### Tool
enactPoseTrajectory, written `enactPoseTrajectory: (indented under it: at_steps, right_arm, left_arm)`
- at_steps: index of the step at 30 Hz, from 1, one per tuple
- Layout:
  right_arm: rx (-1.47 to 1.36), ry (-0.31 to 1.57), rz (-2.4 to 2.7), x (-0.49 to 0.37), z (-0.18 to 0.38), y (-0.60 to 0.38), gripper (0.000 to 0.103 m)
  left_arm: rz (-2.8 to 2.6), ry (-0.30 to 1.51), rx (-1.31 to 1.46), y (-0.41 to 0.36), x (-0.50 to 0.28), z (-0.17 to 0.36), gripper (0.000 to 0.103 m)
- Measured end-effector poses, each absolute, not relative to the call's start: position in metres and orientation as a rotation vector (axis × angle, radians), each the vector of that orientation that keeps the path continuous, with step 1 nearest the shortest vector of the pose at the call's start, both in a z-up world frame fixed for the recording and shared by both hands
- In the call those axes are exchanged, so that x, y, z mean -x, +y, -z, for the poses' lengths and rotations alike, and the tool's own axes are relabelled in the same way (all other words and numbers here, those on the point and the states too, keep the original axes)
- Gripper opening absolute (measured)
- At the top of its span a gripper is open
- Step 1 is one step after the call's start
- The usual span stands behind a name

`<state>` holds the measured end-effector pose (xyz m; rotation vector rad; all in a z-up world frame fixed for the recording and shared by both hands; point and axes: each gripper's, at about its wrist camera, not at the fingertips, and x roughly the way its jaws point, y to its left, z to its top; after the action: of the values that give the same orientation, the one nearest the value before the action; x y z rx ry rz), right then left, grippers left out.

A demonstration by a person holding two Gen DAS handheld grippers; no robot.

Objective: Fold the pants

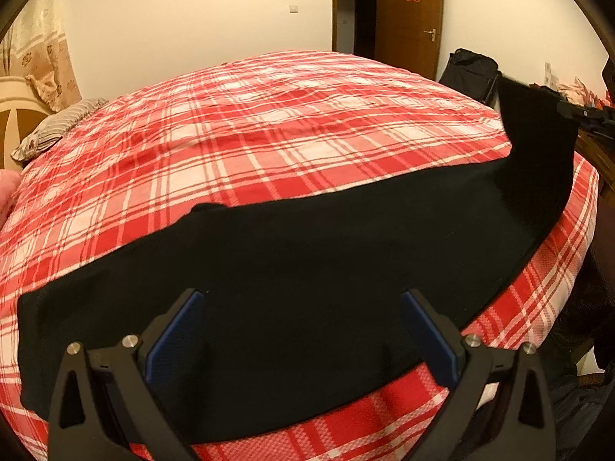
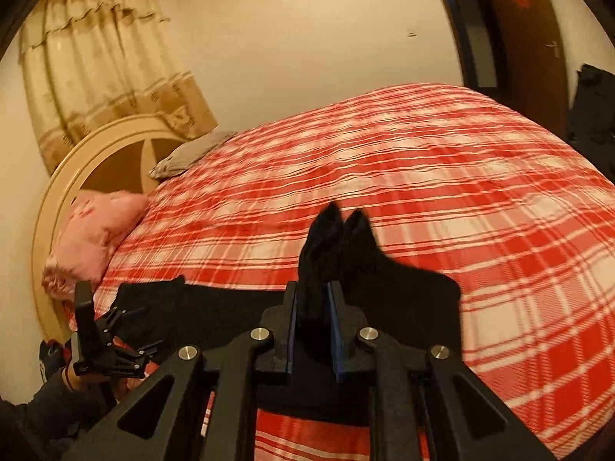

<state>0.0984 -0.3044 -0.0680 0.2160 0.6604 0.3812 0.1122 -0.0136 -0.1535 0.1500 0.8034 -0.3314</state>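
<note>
Black pants (image 1: 307,249) lie lengthwise across the near part of a bed with a red plaid cover (image 1: 269,123). My left gripper (image 1: 303,301) hovers open over their wide left part, with no cloth pinched between the blue pads (image 1: 173,345). The pants' right end (image 1: 538,134) is lifted off the bed, where my right gripper (image 1: 588,115) holds it. In the right wrist view my right gripper (image 2: 313,292) is shut on the black cloth (image 2: 334,238), and two points of fabric stick up past the fingertips. The left gripper (image 2: 150,328) shows at lower left, held by a person's hand (image 2: 73,376).
A pink pillow (image 2: 96,230) and a grey striped pillow (image 2: 188,157) lie by the cream headboard (image 2: 77,176) on the left. A curtain (image 2: 100,65) hangs behind it. A brown door (image 1: 407,15) and a dark bag (image 1: 469,73) stand beyond the bed's far right corner.
</note>
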Motion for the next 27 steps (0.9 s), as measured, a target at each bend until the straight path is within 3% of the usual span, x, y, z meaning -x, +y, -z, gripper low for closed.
enactPoseTrajectory:
  at_steps: [9,16,17,18,19,20,21,27]
  right_arm:
    - [-0.126,0.715,-0.497,-0.114,0.081,-0.229,0.012]
    - [-0.014,0.919,-0.551,-0.111,0.13,-0.207,0.013]
    - [0.016,0.953,-0.549,-0.11,0.139,-0.204,0.016]
    - [0.037,0.972,-0.546,-0.109,0.144,-0.203,0.029]
    - [0.064,0.995,-0.547,-0.108,0.152,-0.202,0.054]
    - [0.078,1.013,-0.557,-0.104,0.158,-0.201,0.065]
    - [0.081,1.019,-0.577,-0.101,0.16,-0.203,0.069]
    - [-0.039,0.906,-0.659,-0.082,0.138,-0.247,0.069]
  left_arm:
    - [0.334,0.793,-0.105,0.003,-0.108,0.15,0.103]
    - [0.401,0.795,-0.053,-0.002,-0.11,0.142,0.103]
    - [0.424,0.804,-0.036,-0.005,-0.112,0.142,0.103]
    - [0.446,0.813,-0.025,-0.01,-0.113,0.143,0.103]
    - [0.459,0.819,-0.02,-0.014,-0.114,0.143,0.103]
    - [0.479,0.825,-0.019,-0.021,-0.115,0.143,0.103]
    - [0.491,0.827,-0.021,-0.026,-0.115,0.142,0.103]
    - [0.603,0.836,-0.067,-0.074,-0.12,0.137,0.103]
